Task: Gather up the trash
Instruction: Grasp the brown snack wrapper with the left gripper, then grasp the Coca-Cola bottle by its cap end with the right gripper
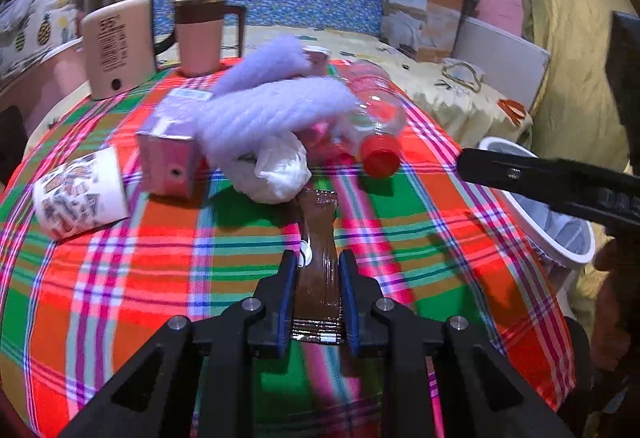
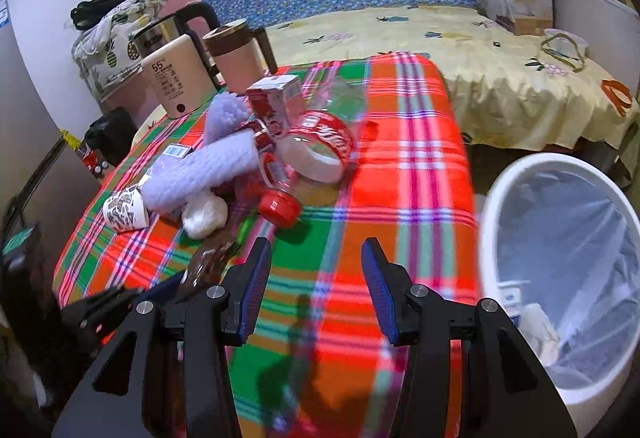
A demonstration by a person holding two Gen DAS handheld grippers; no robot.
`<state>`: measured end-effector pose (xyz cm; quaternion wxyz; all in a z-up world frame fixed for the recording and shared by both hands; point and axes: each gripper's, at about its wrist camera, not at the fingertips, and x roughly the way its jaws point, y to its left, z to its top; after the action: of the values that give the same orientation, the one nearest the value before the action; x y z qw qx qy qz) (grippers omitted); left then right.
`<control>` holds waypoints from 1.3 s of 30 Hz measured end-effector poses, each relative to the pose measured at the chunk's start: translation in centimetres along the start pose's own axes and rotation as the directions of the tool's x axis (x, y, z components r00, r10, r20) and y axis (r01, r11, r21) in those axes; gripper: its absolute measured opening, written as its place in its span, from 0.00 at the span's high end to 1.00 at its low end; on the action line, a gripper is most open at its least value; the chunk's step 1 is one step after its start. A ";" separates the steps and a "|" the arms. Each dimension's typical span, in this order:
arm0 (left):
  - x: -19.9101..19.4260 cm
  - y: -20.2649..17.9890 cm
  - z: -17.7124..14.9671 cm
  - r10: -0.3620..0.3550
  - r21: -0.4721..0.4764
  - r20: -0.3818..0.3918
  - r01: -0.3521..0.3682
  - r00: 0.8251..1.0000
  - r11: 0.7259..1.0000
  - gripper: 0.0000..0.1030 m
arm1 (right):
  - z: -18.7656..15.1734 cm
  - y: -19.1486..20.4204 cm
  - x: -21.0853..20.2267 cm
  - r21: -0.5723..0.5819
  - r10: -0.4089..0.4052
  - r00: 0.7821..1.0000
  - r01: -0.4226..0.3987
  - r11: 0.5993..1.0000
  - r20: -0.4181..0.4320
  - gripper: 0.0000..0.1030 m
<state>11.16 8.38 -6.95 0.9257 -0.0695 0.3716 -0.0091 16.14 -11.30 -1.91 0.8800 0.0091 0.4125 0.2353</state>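
Brown glossy wrapper (image 1: 318,270) pinched between left gripper (image 1: 319,274) pads, far end apparently resting on plaid cloth (image 1: 120,278). Trash pile ahead. Right gripper (image 2: 316,286) half-spread, empty, over bare cloth by table edge; white bin (image 2: 496,198) just right.

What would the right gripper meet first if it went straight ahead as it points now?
Probably the checked tablecloth: the right gripper stands open over bare cloth, and the tipped bottle lies further ahead, slightly left; depth is unclear.
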 end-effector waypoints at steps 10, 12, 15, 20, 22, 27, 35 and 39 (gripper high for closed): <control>-0.1 1.9 -0.3 -0.013 -0.045 0.009 0.013 1.000 0.999 0.78 | 1.2 1.5 4.2 0.020 -0.022 0.999 0.023 1.000 -0.042 0.52; -0.1 1.8 -0.4 -0.017 -0.041 0.010 0.017 1.000 0.999 0.78 | 1.2 1.5 4.6 0.022 -0.034 0.998 0.035 0.999 -0.045 0.52; 0.0 2.0 -0.3 -0.026 -0.046 0.010 0.026 1.000 0.999 0.78 | 1.2 1.2 4.4 0.032 -0.034 0.999 0.036 0.999 -0.042 0.55; 0.0 2.1 -0.2 -0.024 -0.046 0.010 0.024 1.000 0.999 0.78 | 1.0 0.5 3.0 0.041 -0.033 0.999 0.033 0.999 -0.020 0.65; 0.0 2.1 -0.2 -0.021 -0.046 0.009 0.022 1.000 0.999 0.78 | 0.5 0.2 2.4 0.037 -0.036 0.999 0.037 0.999 -0.021 0.65; -0.2 1.8 -0.3 -0.012 -0.044 0.006 0.013 1.000 0.999 0.78 | -2.1 -1.2 -0.1 0.029 -0.040 0.998 0.042 0.999 -0.046 0.65; -0.4 1.0 -0.5 -0.022 -0.041 -0.001 0.022 1.000 0.999 0.78 | -3.8 -3.2 -2.7 0.054 -0.083 0.994 0.087 0.995 -0.078 0.47; -0.4 0.4 -0.5 -0.027 -0.035 -0.009 0.027 1.000 0.999 0.78 | -2.5 -3.3 -3.2 0.092 -0.083 0.996 0.084 0.992 -0.015 0.24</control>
<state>10.55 8.75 -7.07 0.9225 -0.0905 0.3749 -0.0154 13.88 -16.04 -1.96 0.8853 0.0314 0.4281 0.1789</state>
